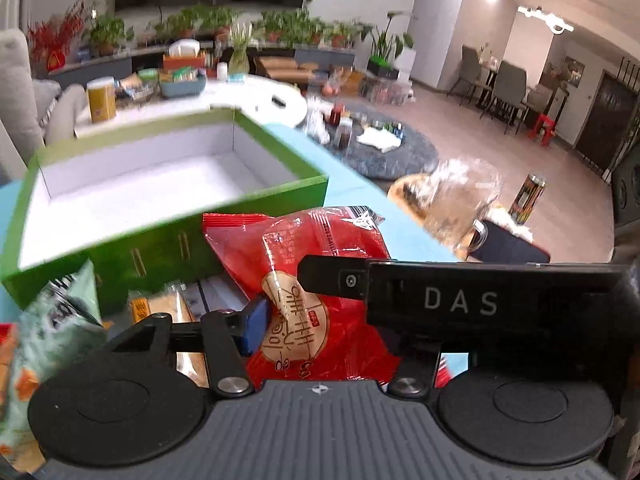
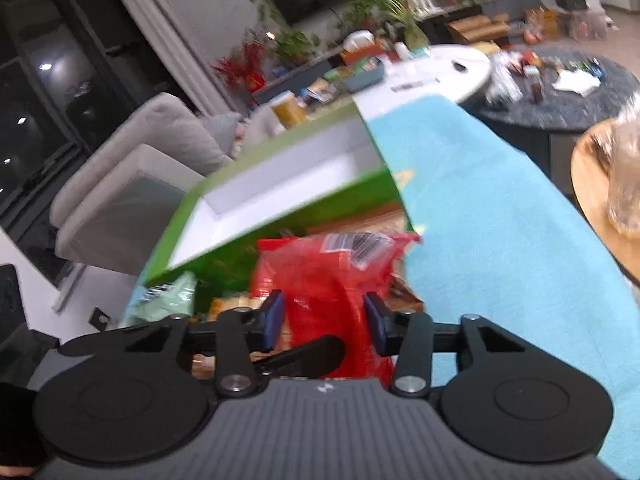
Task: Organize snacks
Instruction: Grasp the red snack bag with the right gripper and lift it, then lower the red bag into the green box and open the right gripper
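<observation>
A red snack bag (image 1: 320, 264) with white print lies in front of an open green box (image 1: 160, 240) whose white inside is bare. My left gripper (image 1: 320, 324) has its blue left pad (image 1: 254, 328) pressed into the bag. Its other finger is hidden behind a black casing marked DAS (image 1: 460, 300), part of the other tool. In the right wrist view the red snack bag (image 2: 328, 280) is pinched between both blue pads of my right gripper (image 2: 324, 318). A black finger (image 2: 304, 354) crosses below it. The green box (image 2: 352, 200) stands tilted behind.
A pale green snack bag (image 1: 60, 320) and yellow packets (image 1: 160, 308) lie left of the red one. The light blue cloth (image 2: 500, 220) covers the table to the right. Beyond its edge are a round wooden tray (image 2: 588, 176) with clear wrap and a can (image 1: 528, 200).
</observation>
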`<state>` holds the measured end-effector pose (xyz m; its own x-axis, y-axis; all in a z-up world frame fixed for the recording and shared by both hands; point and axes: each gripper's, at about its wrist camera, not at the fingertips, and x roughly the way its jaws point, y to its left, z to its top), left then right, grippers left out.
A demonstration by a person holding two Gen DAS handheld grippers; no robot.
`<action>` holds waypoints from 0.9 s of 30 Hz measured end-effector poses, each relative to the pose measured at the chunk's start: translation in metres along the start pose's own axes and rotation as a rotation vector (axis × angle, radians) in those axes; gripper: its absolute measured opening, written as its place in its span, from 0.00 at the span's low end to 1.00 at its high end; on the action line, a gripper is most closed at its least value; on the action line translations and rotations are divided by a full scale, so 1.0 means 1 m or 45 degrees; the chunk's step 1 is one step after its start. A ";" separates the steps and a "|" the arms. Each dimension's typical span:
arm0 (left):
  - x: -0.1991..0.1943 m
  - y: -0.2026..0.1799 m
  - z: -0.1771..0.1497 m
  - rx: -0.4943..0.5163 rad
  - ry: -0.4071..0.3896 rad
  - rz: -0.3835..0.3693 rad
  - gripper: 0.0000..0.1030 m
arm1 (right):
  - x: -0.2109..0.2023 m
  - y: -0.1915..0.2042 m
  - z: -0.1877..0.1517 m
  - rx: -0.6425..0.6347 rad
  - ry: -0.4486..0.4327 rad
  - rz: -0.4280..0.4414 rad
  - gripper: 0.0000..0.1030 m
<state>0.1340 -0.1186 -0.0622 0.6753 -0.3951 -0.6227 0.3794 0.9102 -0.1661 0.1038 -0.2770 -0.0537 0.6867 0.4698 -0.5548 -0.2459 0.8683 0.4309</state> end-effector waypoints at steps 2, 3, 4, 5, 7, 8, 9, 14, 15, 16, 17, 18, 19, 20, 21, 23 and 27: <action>-0.016 -0.002 0.006 0.007 -0.053 0.004 0.51 | -0.010 0.012 0.005 -0.052 -0.042 -0.009 0.77; -0.023 -0.003 0.010 0.012 -0.077 0.008 0.51 | -0.014 0.017 0.008 -0.072 -0.060 -0.008 0.77; -0.033 -0.003 0.015 0.021 -0.107 0.017 0.51 | -0.019 0.022 0.011 -0.085 -0.078 0.001 0.77; -0.040 -0.003 0.018 0.028 -0.132 0.023 0.51 | -0.023 0.026 0.015 -0.093 -0.097 0.016 0.77; -0.057 -0.002 0.026 0.043 -0.191 0.046 0.51 | -0.032 0.037 0.023 -0.124 -0.141 0.047 0.77; -0.064 -0.001 0.030 0.049 -0.216 0.059 0.51 | -0.035 0.043 0.027 -0.143 -0.161 0.060 0.77; -0.070 0.000 0.034 0.054 -0.238 0.073 0.51 | -0.037 0.049 0.031 -0.162 -0.178 0.073 0.77; -0.098 0.017 0.052 0.056 -0.322 0.160 0.51 | -0.033 0.072 0.056 -0.210 -0.220 0.171 0.77; -0.099 0.021 0.056 0.052 -0.325 0.173 0.51 | -0.029 0.075 0.061 -0.218 -0.218 0.190 0.77; -0.101 0.027 0.061 0.047 -0.324 0.187 0.51 | -0.023 0.079 0.066 -0.227 -0.214 0.207 0.77; -0.101 0.032 0.063 0.046 -0.320 0.202 0.51 | -0.018 0.081 0.069 -0.230 -0.214 0.221 0.77; -0.100 0.037 0.066 0.046 -0.316 0.219 0.51 | -0.010 0.083 0.074 -0.230 -0.207 0.237 0.77; -0.098 0.043 0.069 0.046 -0.310 0.235 0.51 | -0.004 0.084 0.077 -0.223 -0.197 0.252 0.77; -0.095 0.049 0.070 0.042 -0.304 0.249 0.51 | 0.005 0.085 0.080 -0.211 -0.182 0.265 0.77; -0.092 0.054 0.071 0.038 -0.298 0.260 0.51 | 0.008 0.087 0.079 -0.197 -0.176 0.282 0.77; -0.086 0.066 0.073 0.027 -0.283 0.283 0.51 | 0.023 0.087 0.083 -0.181 -0.151 0.300 0.77; -0.068 0.090 0.072 -0.012 -0.239 0.305 0.51 | 0.046 0.092 0.085 -0.171 -0.115 0.325 0.77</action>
<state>0.1679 -0.0187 0.0203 0.8504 -0.1843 -0.4928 0.1900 0.9810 -0.0391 0.1714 -0.1894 0.0207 0.6476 0.6645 -0.3728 -0.5022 0.7402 0.4470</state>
